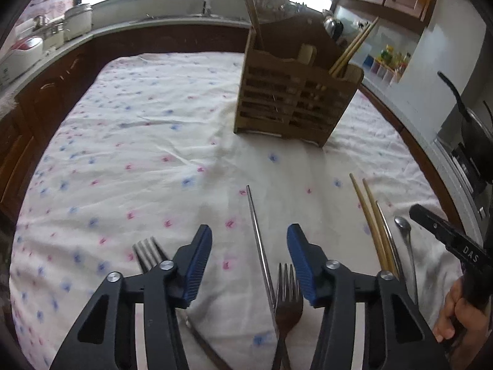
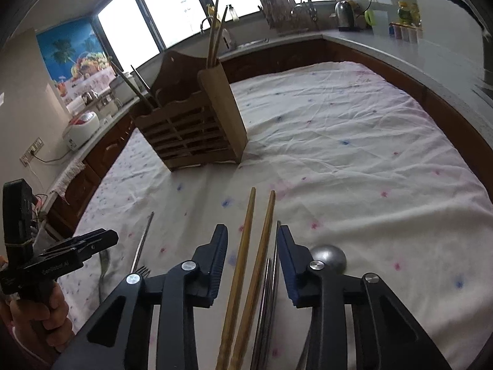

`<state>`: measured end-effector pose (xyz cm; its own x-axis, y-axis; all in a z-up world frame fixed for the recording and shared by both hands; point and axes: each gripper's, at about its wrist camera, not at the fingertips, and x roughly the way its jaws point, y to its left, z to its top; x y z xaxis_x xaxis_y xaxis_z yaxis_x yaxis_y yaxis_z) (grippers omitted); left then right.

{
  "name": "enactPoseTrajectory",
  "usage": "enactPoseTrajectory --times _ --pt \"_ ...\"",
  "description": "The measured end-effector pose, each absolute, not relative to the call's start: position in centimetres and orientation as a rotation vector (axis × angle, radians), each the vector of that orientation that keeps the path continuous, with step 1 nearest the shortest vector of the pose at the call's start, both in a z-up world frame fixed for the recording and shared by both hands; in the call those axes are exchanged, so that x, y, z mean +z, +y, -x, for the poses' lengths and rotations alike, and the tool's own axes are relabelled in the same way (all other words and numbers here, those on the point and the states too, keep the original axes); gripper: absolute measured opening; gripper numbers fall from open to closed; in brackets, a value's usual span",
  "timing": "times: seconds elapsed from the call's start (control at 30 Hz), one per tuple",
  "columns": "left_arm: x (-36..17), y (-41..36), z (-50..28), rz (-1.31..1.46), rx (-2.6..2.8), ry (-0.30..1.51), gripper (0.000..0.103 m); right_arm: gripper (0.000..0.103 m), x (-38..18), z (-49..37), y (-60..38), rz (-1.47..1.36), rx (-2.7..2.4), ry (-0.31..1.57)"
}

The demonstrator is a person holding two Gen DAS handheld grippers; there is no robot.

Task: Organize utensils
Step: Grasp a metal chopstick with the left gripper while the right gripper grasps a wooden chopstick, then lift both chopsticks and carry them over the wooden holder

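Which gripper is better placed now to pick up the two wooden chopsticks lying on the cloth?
Probably the right gripper: it is open with the wooden chopsticks between its fingers. The left gripper is over a fork.

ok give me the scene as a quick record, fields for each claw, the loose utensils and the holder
left claw: open, above a metal chopstick and a fork
right claw: open, over two wooden chopsticks
other loose utensils: second fork left of the left claw; spoon right of the right claw
holder: wooden, slatted, upright on the cloth, chopsticks already standing in it
surface: white floral tablecloth
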<state>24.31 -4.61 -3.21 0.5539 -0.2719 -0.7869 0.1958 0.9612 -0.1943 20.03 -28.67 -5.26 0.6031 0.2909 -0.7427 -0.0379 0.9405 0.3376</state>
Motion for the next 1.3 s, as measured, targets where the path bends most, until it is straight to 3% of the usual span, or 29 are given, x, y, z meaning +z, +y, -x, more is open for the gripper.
enactPoseTrajectory --times 0.13,0.63,0.83,1.3 --pt "-4.0 -5.7 -26.5 0.055 -0.296 0.983 0.04 0.025 -6.3 -22.1 -28.1 -0.285 0.196 0.952" --pt "-7.3 -7.9 -30.0 -0.029 -0.282 1.067 0.036 0.008 -9.3 -25.6 -27.0 -0.188 0.172 1.053" --pt "-7.6 -9.6 -30.0 -0.098 -0.287 1.042 0.005 0.007 -9.5 -25.8 -26.8 -0.181 0.167 1.046" --pt "-4.4 -7.5 -28.9 -0.014 -0.331 0.989 0.004 0.006 -5.5 -24.5 -27.7 -0.277 0.205 0.947"
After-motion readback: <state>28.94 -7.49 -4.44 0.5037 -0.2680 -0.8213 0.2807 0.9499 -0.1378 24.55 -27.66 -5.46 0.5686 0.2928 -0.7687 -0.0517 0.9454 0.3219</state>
